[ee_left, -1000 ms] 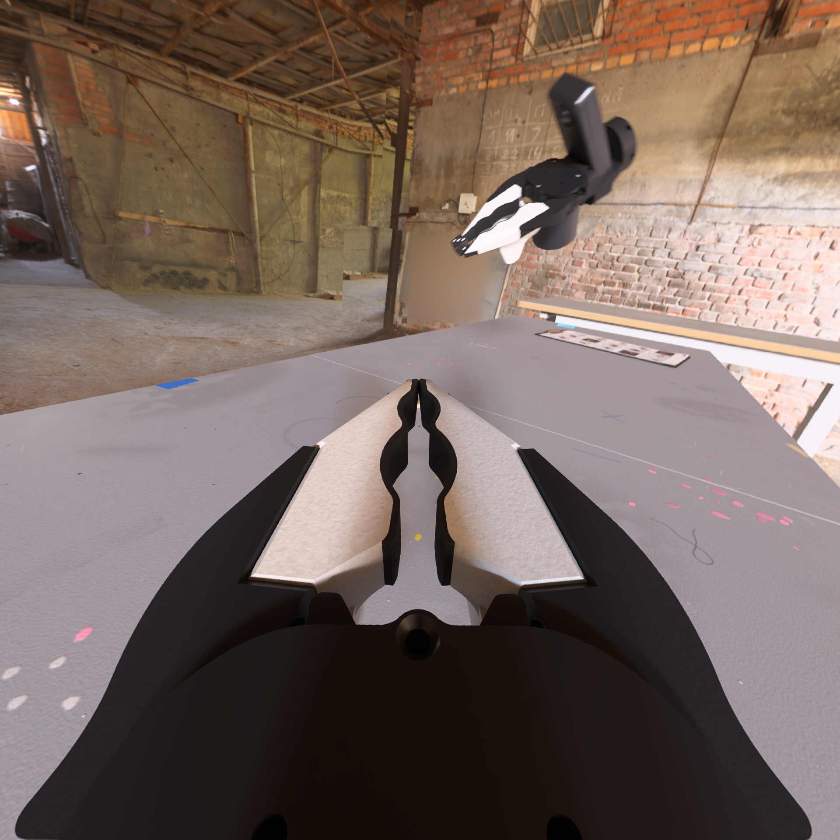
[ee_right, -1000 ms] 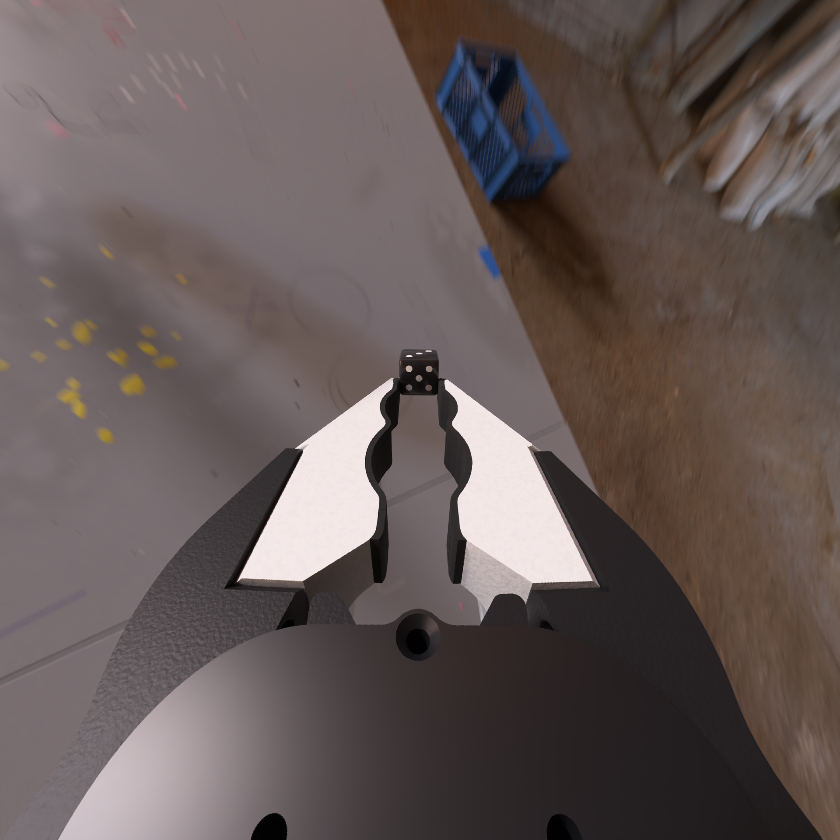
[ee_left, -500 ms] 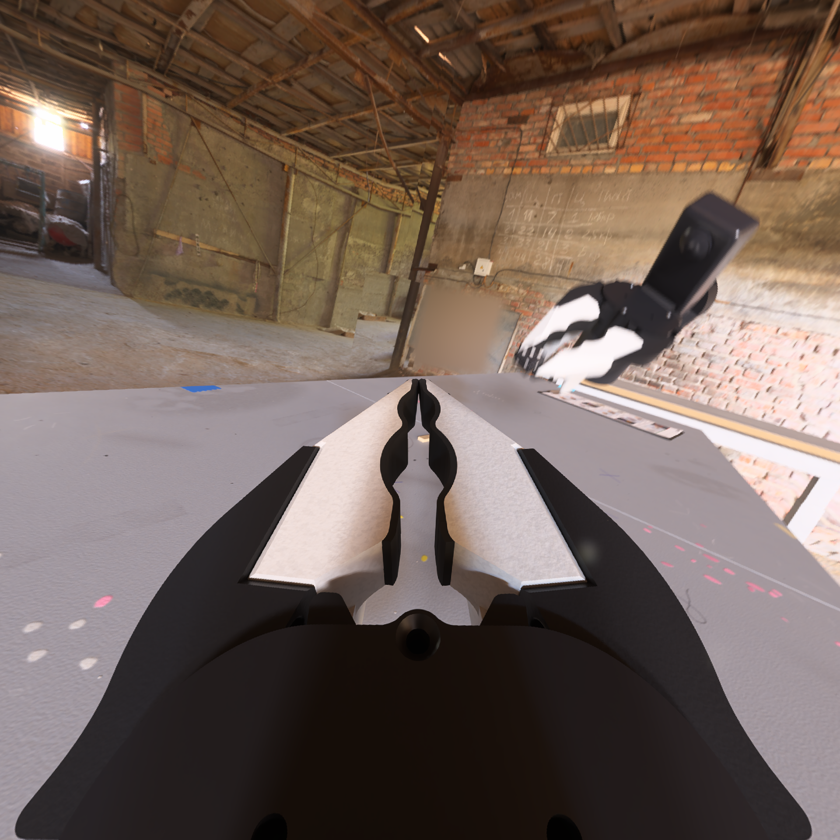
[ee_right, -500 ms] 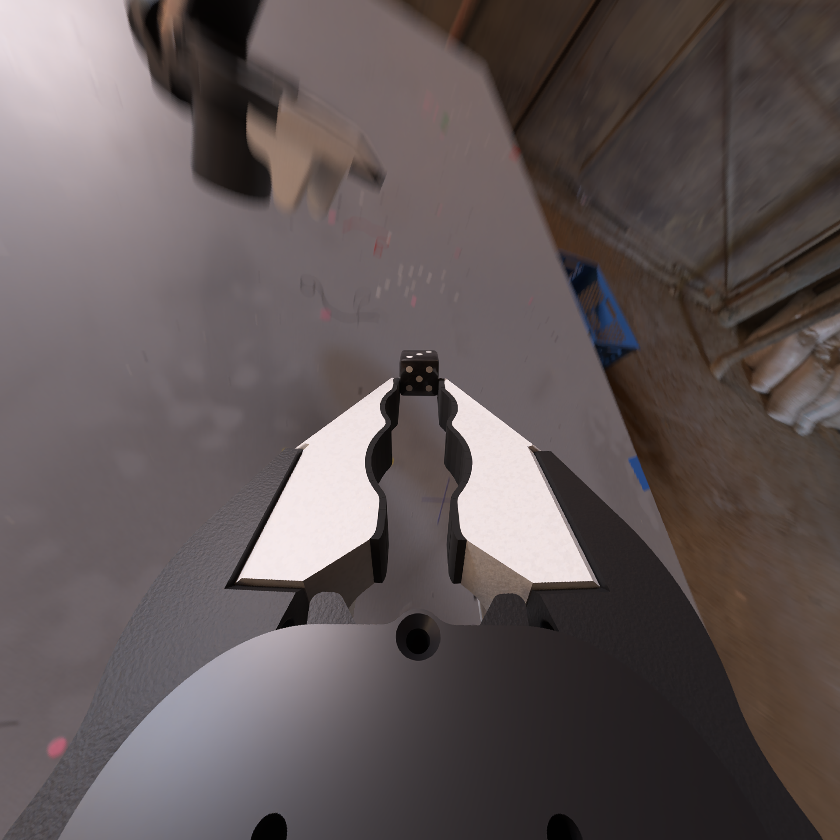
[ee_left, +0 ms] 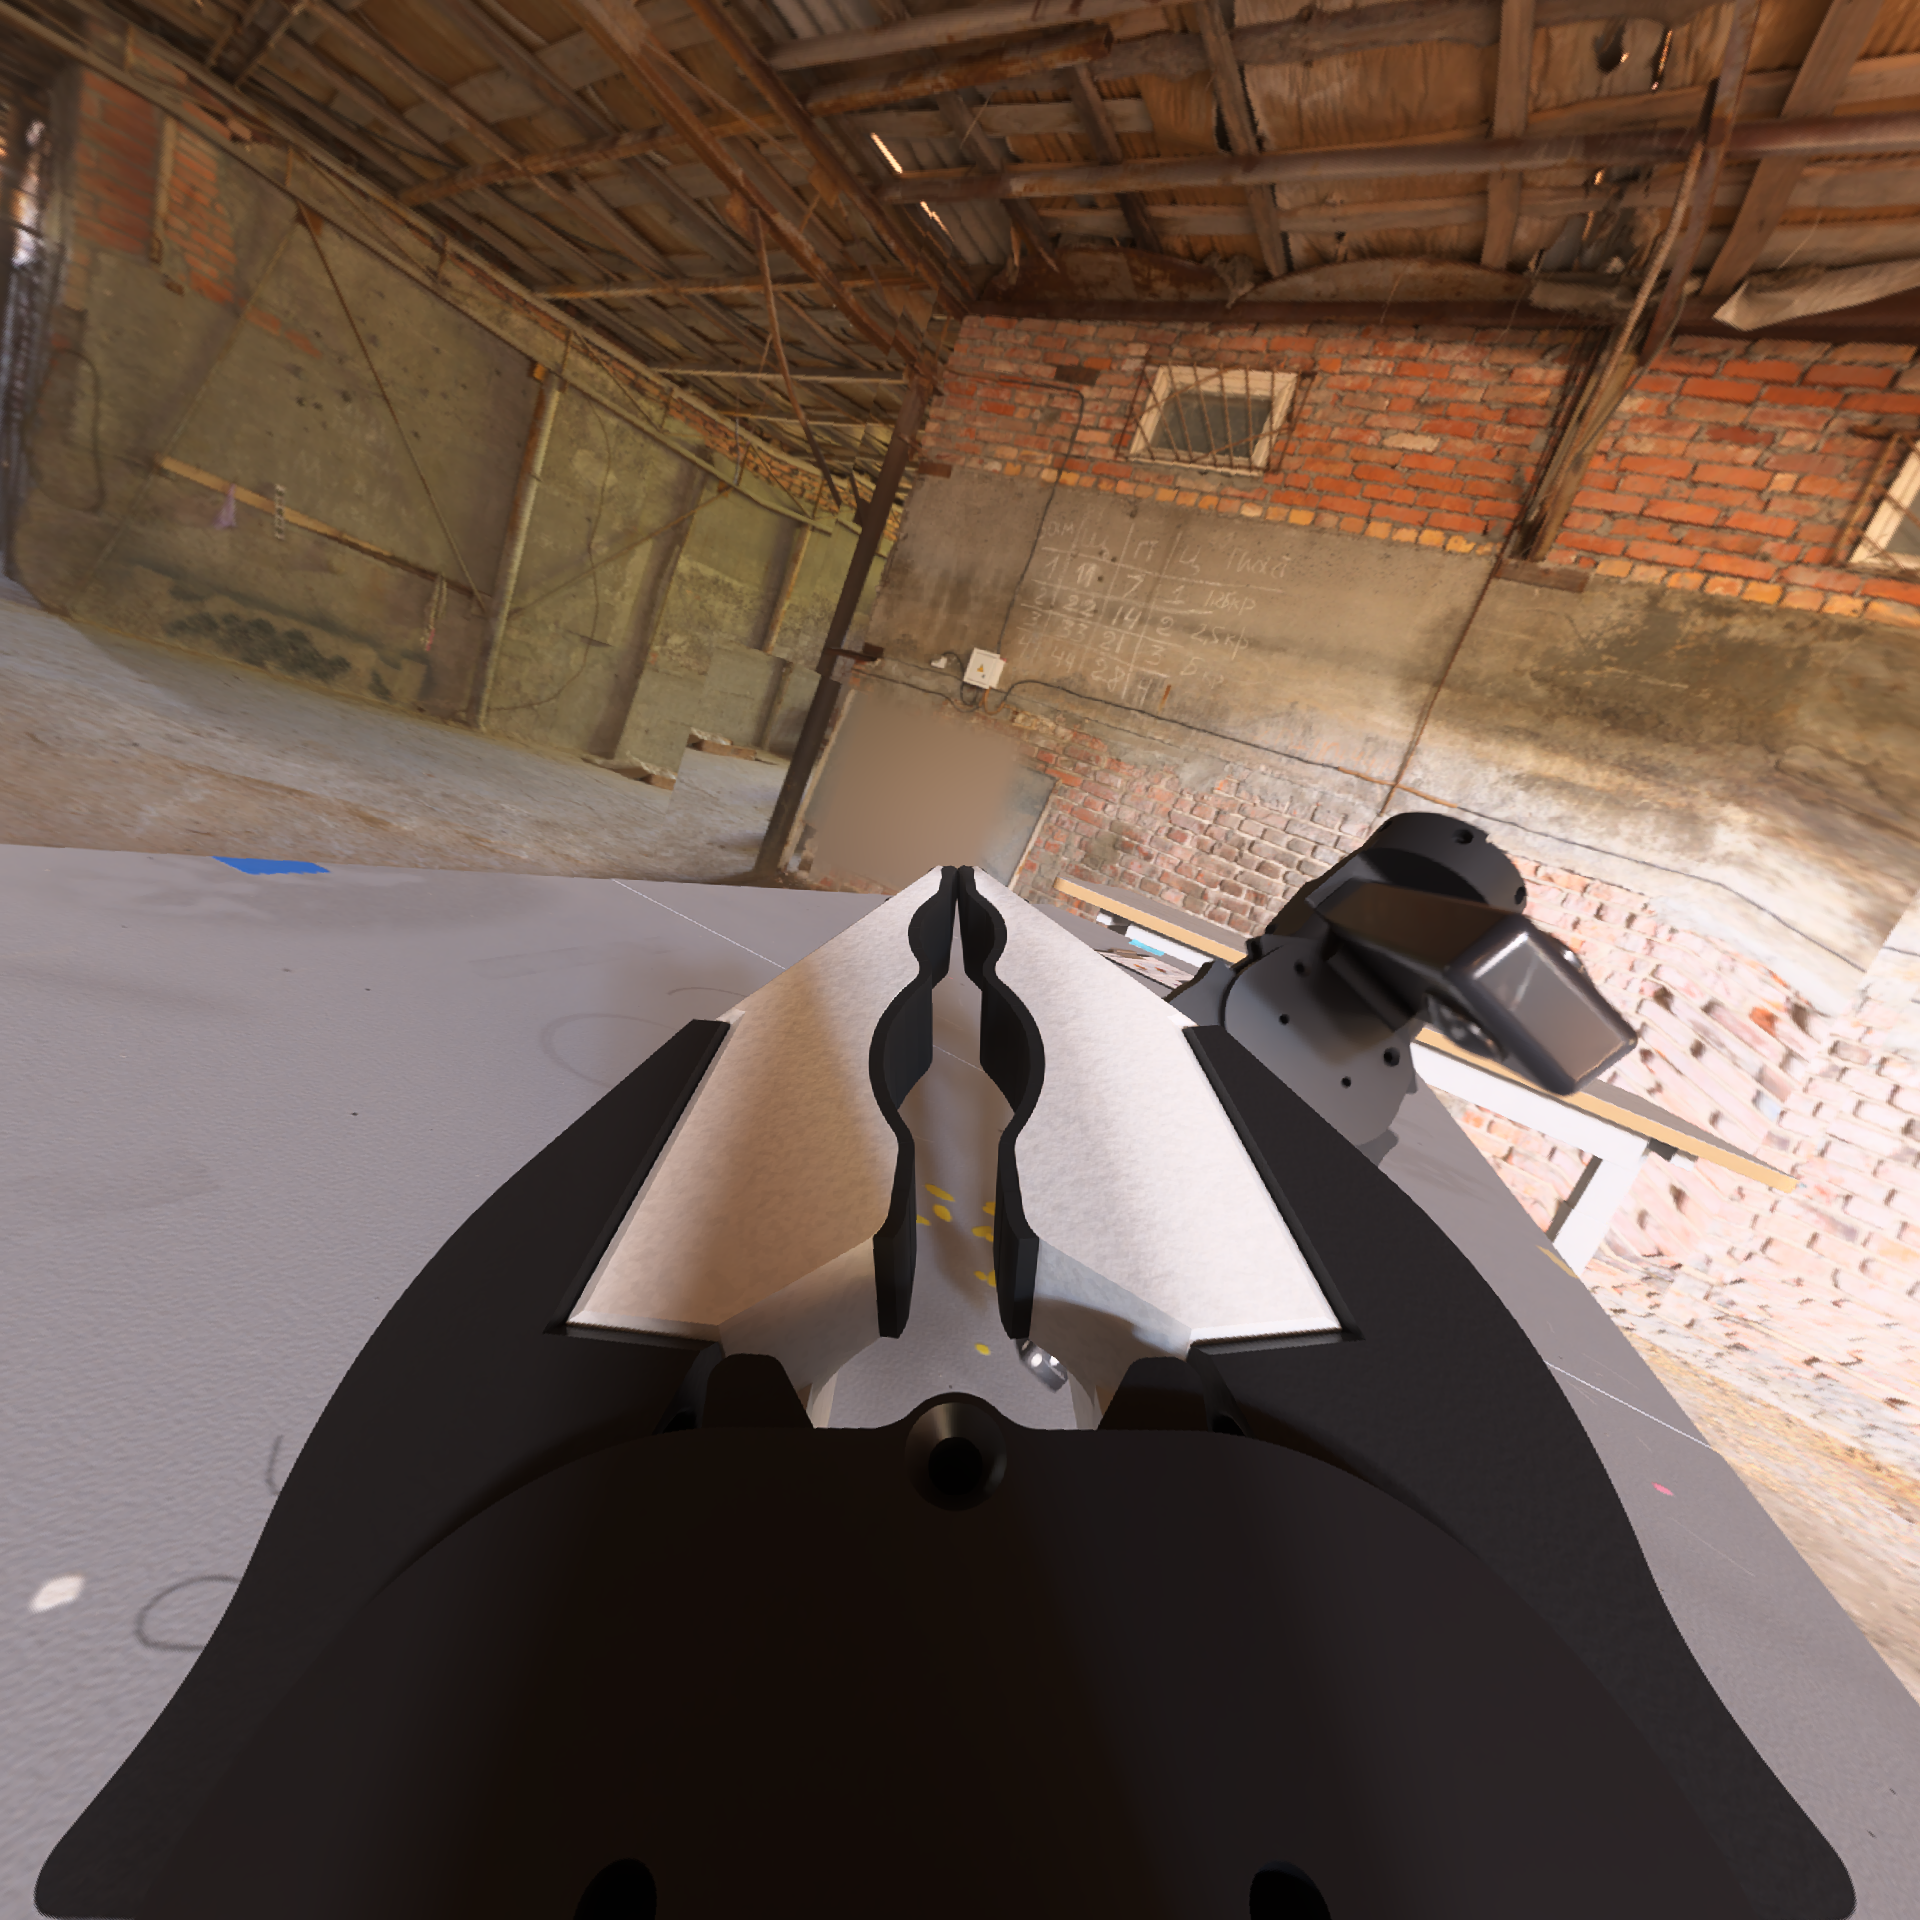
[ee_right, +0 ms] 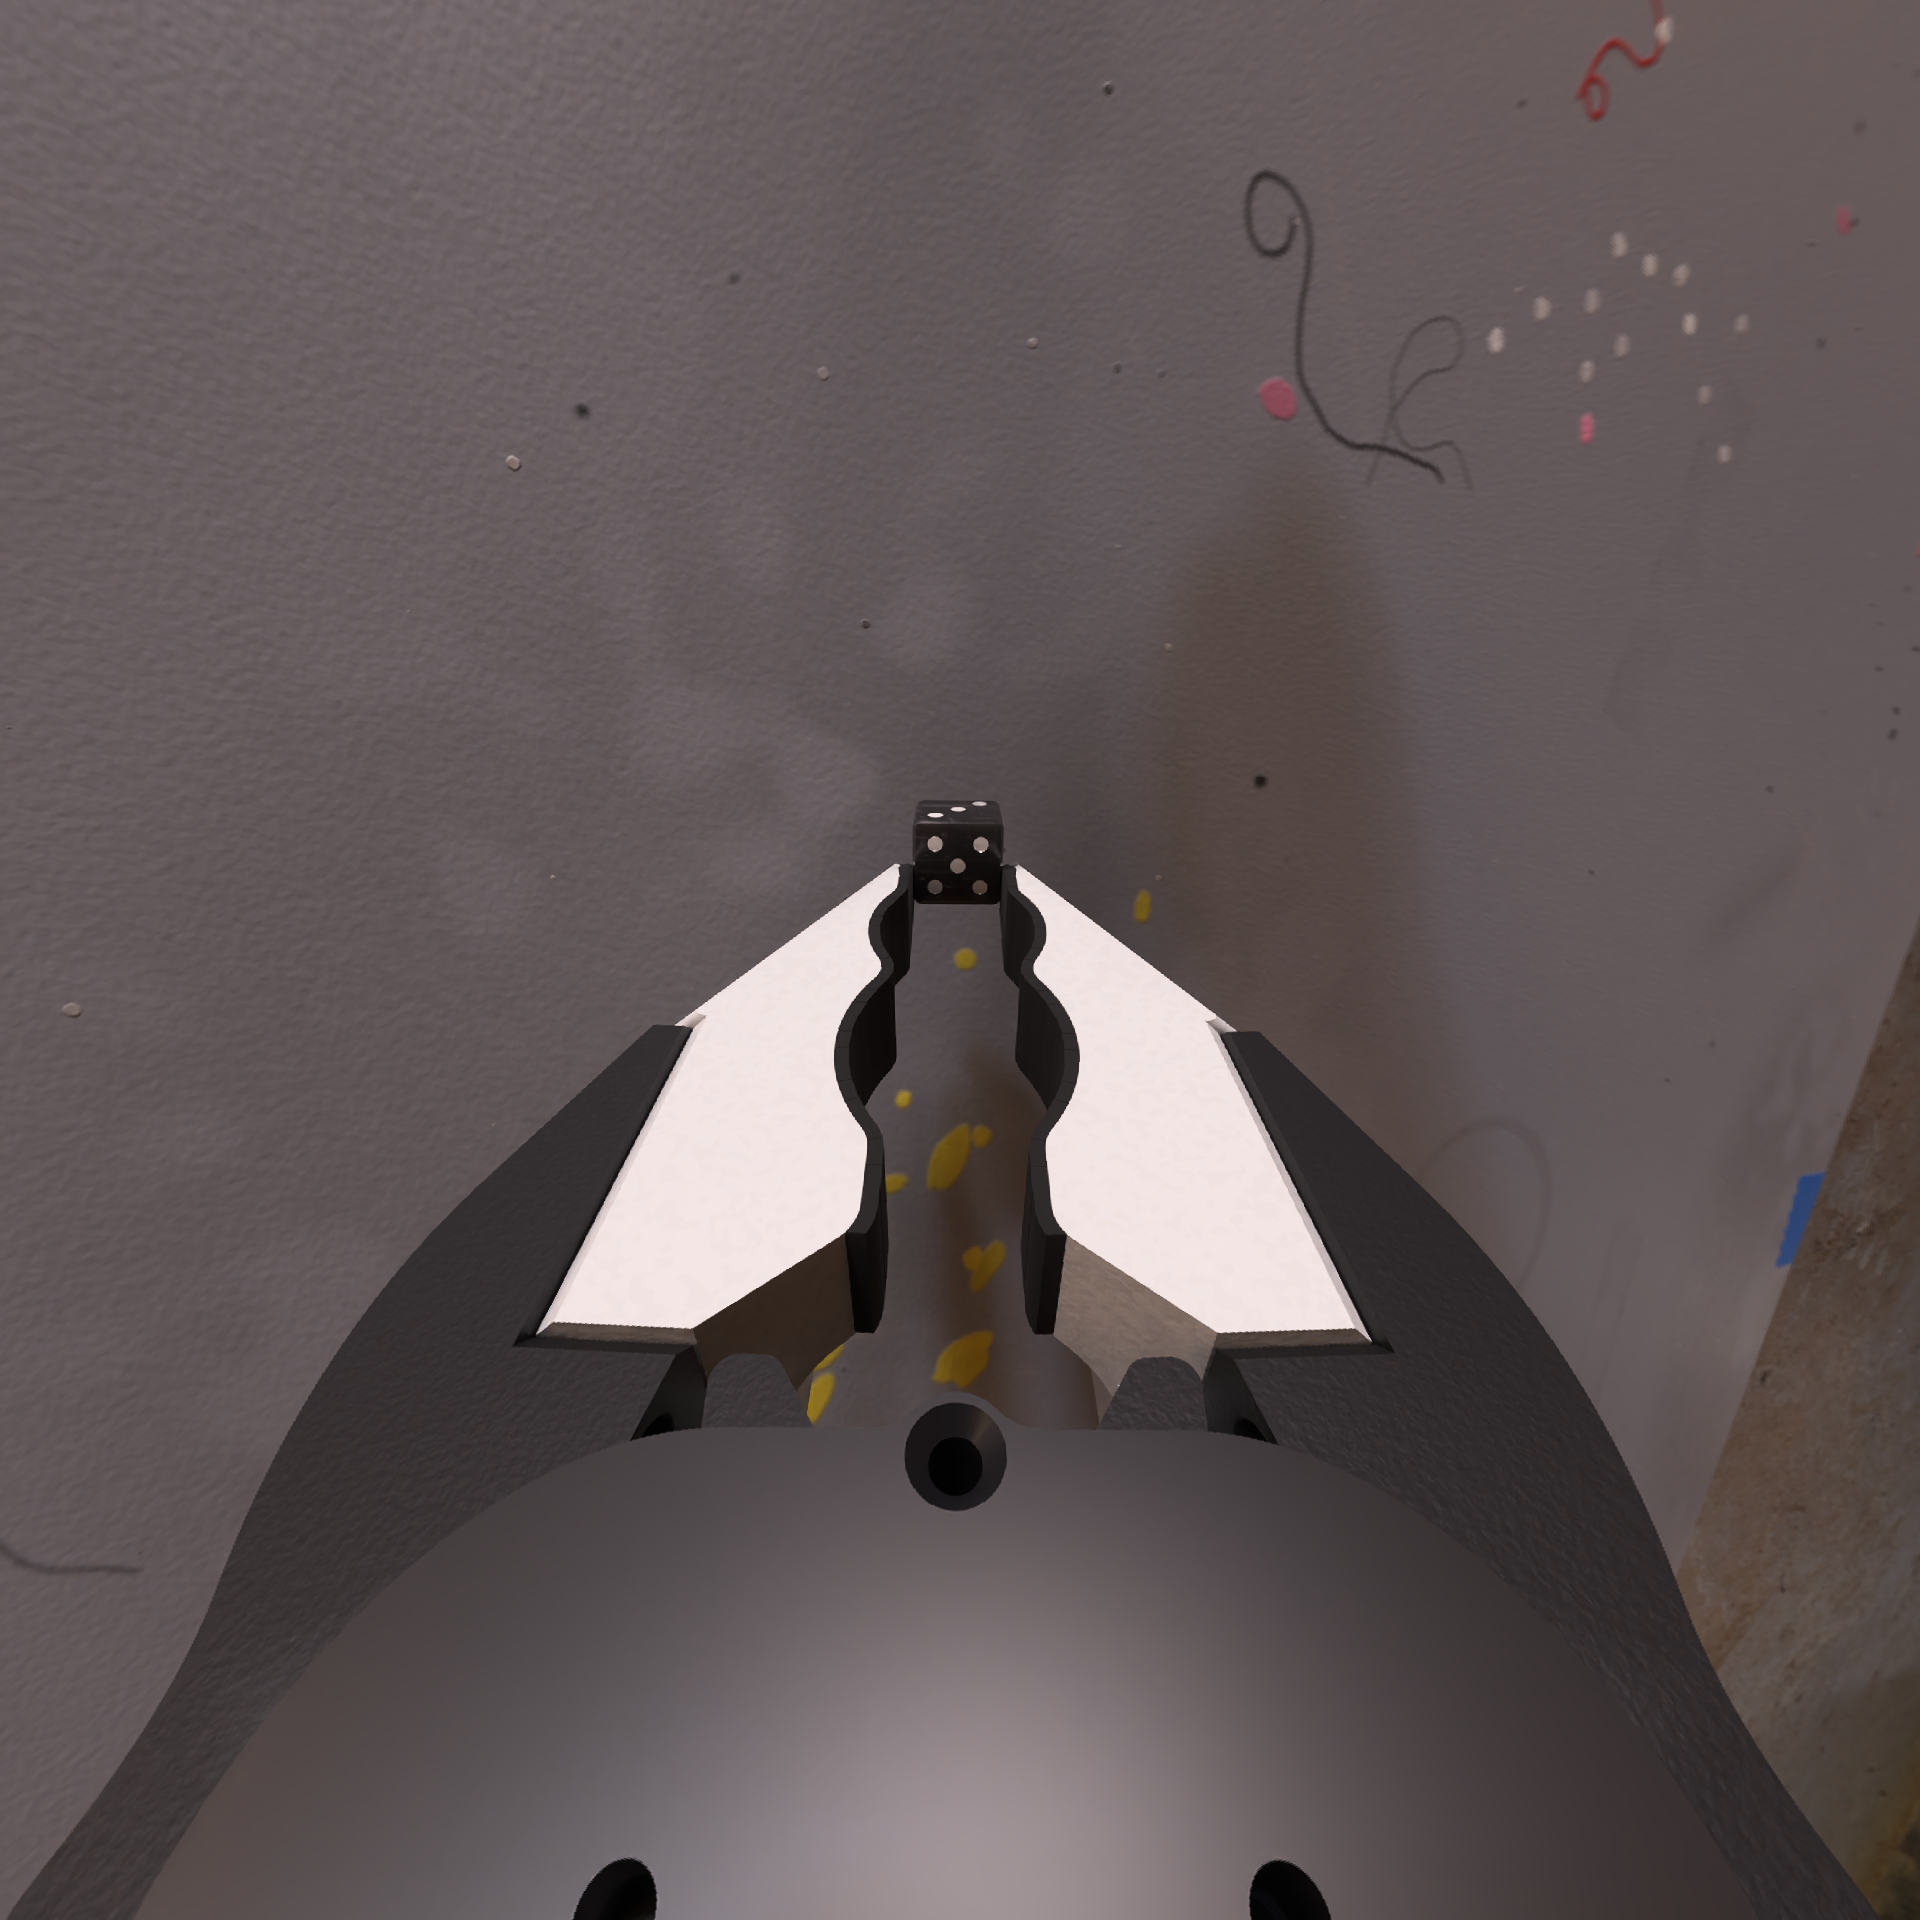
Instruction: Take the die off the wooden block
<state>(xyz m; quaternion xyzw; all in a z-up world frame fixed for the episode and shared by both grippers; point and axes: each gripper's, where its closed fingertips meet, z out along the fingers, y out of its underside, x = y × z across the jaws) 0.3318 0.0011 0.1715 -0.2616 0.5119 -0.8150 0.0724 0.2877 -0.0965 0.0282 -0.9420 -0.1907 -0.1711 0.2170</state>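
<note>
In the right wrist view my right gripper (ee_right: 957, 878) is shut on a small black die (ee_right: 957, 852) with white pips, pinched at the fingertips and held above the grey table (ee_right: 520, 520), looking down at it. In the left wrist view my left gripper (ee_left: 957, 875) is shut and empty, held low over the table (ee_left: 312, 1091). The right gripper's dark body (ee_left: 1392, 997) shows in that view, to the right and a little ahead. Its fingers and the die are hidden there. No wooden block shows in either view.
The table has yellow paint flecks (ee_right: 961, 1153), pink and white spots (ee_right: 1621, 322) and pen scribbles. Its edge with blue tape (ee_right: 1803, 1216) runs at the right, with the floor beyond. A second table (ee_left: 1507, 1101) stands by the brick wall.
My right gripper, still holding the die, has swung down and come lower, close to the right of the left gripper. The left wrist view has tilted up, showing more of the roof.
</note>
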